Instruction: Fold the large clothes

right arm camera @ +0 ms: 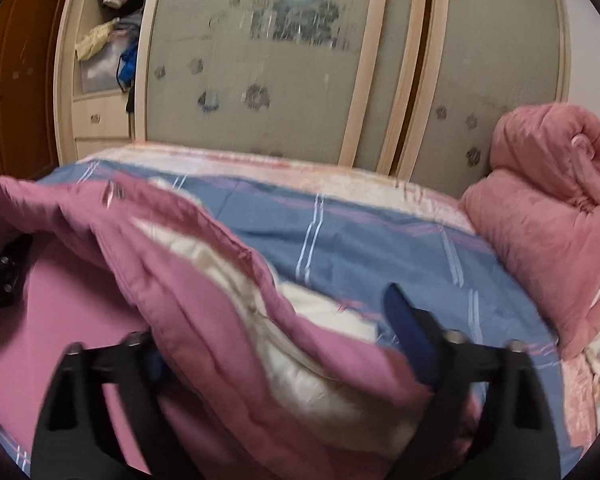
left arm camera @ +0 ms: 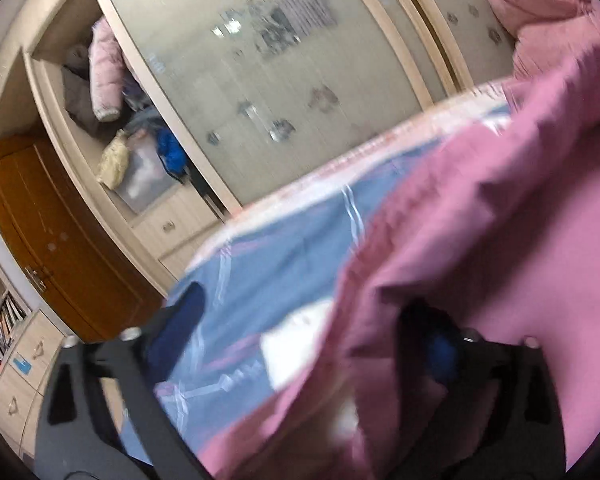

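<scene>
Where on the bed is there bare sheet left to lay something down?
The free patch is the blue striped sheet between the pink coat and the bundled pink duvet, back to the bed's far edge by the wardrobe. The near side is crowded: the coat fills it.

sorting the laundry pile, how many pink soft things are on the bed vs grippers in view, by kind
Pink garment being folded: 1
Rolled pink quilt: 1
Grippers: 2, left gripper and right gripper
Total: 4
</scene>
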Available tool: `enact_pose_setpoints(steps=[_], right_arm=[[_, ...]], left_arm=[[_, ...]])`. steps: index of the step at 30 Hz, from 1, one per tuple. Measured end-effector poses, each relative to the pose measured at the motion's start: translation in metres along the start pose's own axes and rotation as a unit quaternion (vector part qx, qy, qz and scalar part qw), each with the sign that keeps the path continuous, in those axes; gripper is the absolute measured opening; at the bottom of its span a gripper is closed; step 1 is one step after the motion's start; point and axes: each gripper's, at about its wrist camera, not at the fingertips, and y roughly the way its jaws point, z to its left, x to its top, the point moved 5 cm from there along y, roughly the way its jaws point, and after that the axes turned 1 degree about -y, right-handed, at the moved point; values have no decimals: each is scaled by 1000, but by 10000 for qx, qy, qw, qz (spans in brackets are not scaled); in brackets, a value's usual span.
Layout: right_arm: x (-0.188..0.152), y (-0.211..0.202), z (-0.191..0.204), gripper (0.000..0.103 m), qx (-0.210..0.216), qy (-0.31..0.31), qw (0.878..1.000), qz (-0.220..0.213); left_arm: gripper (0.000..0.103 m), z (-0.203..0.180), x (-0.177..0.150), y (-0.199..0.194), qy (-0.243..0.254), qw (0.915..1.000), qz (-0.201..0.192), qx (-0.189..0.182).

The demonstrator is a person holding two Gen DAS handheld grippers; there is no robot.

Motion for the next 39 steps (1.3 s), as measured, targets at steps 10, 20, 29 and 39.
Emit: enact_pose_setpoints(steps=[10, 20, 29, 39], right_arm=[[62, -41, -63, 98, -1171, 301, 9904, -665], [37, -43, -10, 102, 132, 946, 9913, -905], [28, 75, 37, 102, 262, 451, 9986, 37], [-8, 178, 19, 102, 383, 566, 9956, 648]], left_arm=[[101, 39, 84, -42, 1740, 9630, -1142, 1714], [101, 26, 54, -53, -1454, 9864, -256, -726], [101, -66, 27, 20, -826, 9954, -154, -453], [101, -56, 18, 123, -1403, 9813, 210, -1301]])
